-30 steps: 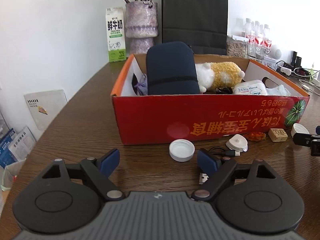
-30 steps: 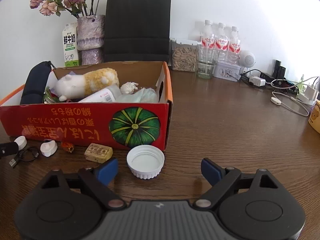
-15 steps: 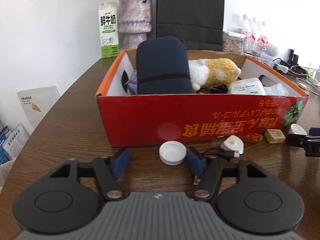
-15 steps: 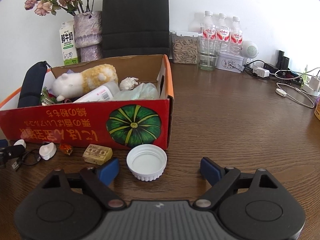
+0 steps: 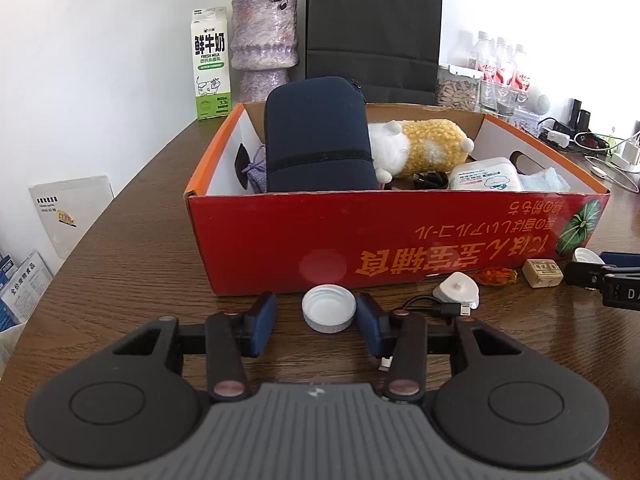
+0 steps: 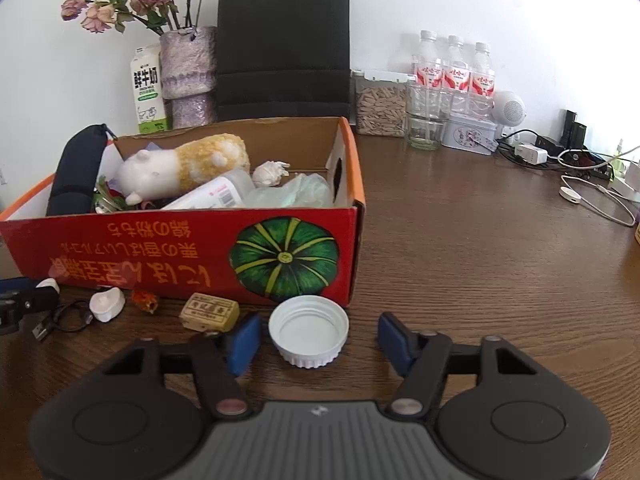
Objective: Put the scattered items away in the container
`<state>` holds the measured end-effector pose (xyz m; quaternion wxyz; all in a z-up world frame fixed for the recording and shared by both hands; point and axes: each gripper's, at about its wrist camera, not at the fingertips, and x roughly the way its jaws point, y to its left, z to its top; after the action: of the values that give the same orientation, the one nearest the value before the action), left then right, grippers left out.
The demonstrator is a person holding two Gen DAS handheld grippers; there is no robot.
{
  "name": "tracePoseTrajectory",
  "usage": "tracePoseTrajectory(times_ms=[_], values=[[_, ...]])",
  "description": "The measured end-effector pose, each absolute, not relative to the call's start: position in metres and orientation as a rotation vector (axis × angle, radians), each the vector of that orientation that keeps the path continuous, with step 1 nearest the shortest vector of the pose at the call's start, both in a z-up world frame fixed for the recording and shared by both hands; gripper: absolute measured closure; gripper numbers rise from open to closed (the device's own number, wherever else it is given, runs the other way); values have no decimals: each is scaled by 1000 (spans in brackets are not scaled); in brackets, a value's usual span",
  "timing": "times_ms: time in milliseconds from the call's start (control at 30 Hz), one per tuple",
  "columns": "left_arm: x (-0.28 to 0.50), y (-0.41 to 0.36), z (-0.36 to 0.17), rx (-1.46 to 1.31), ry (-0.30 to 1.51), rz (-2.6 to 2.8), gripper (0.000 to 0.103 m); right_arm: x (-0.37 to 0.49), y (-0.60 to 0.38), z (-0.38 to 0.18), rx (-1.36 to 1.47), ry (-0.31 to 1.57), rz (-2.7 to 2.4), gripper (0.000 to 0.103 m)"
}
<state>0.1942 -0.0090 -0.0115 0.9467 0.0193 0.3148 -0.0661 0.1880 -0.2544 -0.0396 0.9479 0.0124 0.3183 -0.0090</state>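
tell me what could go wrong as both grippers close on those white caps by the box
1. Left gripper: its jaws have been closing and the right pad looks nearly on the small cap while the left stands off, so the cap may slide sideways.
2. A cable lies beside that pad and could snag.
3. Right gripper: the big cap sits nearer its left pad, close to the box; closing may push it.

Caps (image 5: 329,313) before box (image 5: 400,240) — toy (image 5: 420,152) inside
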Motion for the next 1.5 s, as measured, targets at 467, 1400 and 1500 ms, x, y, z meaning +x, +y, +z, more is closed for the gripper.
tracePoseTrajectory(times_ms=[467,1400,1500], values=[[193,-8,-11,24,635,-146,74,185,-253,-38,31,633,9,64],[163,-24,66,-16,318,-166,74,156,-233,20,68,365,149,64],[175,-36,73,-22,296,-179,74,167,-229,29,59,334,146,64]])
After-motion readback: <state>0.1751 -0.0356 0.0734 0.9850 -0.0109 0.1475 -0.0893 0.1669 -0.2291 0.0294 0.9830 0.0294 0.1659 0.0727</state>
